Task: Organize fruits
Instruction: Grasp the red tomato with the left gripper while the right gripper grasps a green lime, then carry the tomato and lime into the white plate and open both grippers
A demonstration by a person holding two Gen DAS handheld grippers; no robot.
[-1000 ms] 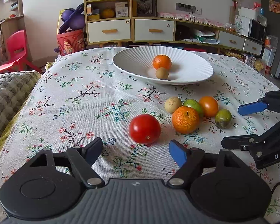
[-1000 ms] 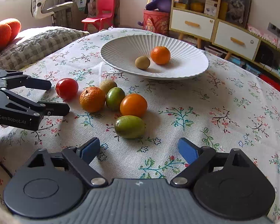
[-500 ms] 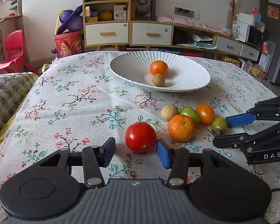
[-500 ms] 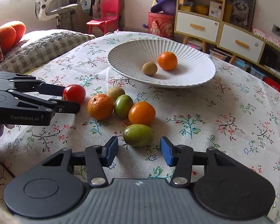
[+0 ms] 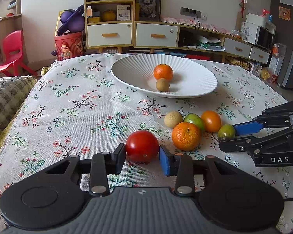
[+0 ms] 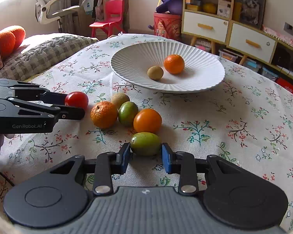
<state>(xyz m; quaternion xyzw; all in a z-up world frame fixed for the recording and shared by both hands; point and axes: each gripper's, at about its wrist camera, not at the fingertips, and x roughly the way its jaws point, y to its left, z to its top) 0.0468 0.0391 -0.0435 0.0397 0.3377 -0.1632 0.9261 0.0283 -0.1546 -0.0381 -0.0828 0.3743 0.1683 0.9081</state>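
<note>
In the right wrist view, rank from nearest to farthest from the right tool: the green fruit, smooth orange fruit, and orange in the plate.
1. Green fruit: between the right tool's fingers.
2. Smooth orange fruit: just behind it.
3. Orange: in the white plate, far side.

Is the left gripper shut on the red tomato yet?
Shut on it, apparently: the left gripper has both pads against the red tomato, which rests on the tablecloth, not lifted.

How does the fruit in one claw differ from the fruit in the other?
The tomato in the left gripper is red, round and glossy; the green fruit in the right gripper is duller, oval and lies lengthwise. Both rest on the tablecloth, pads touching their sides.
</note>
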